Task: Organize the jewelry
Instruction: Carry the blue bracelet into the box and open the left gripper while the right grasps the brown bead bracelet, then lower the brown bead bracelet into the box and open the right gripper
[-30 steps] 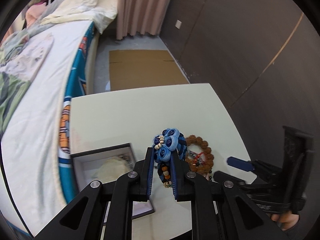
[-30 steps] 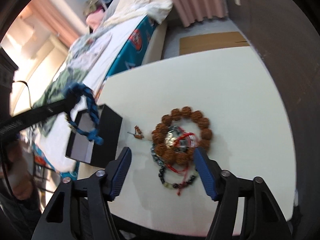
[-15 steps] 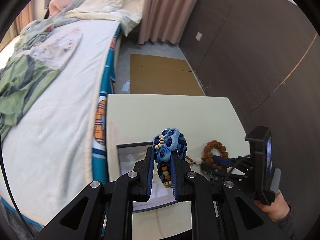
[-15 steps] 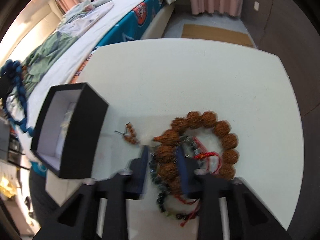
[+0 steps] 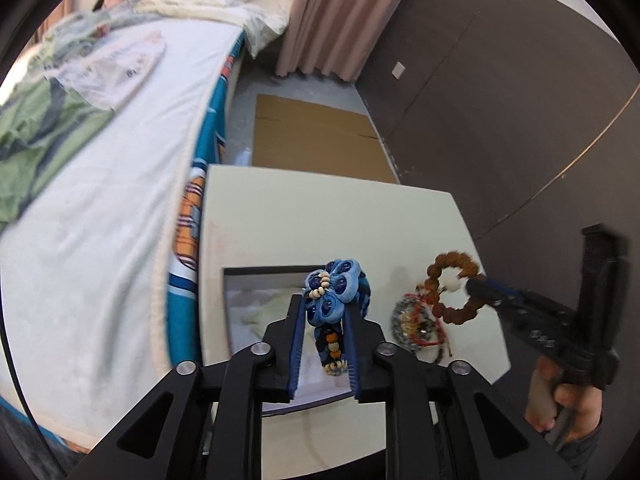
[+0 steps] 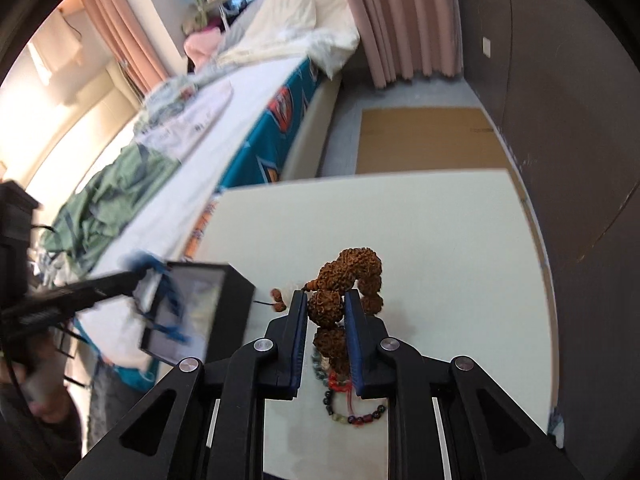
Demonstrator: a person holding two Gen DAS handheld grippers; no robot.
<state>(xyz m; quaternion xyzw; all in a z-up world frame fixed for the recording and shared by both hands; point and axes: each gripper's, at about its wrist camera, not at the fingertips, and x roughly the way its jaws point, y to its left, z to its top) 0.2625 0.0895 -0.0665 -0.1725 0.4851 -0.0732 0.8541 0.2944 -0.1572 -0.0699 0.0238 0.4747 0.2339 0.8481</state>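
My left gripper (image 5: 323,304) hangs over the open black box (image 5: 256,292) with a blue knotted bracelet (image 5: 336,280) between its pads. Its jaws are opening, and the bracelet's beaded tail dangles between the fingers. In the right wrist view this gripper (image 6: 140,276) and the bracelet are blurred beside the box (image 6: 228,308). My right gripper (image 6: 326,300) is shut on a brown bumpy-bead bracelet (image 6: 352,268), held clear above the table (image 6: 400,232). The left wrist view shows that gripper (image 5: 476,284) with the brown bracelet (image 5: 452,264) hanging from it.
A tangle of bead and red-cord bracelets (image 6: 348,396) lies on the table under my right gripper, along with a small brown bead piece (image 6: 278,304). A bed (image 5: 100,220) runs along the table's left edge. A dark wall stands to the right, and flat cardboard (image 5: 316,140) lies on the floor beyond.
My right gripper closed on the brown bracelet and lifted it off the pile. My left gripper shifted over the box with the blue bracelet, and its jaws widened a little.
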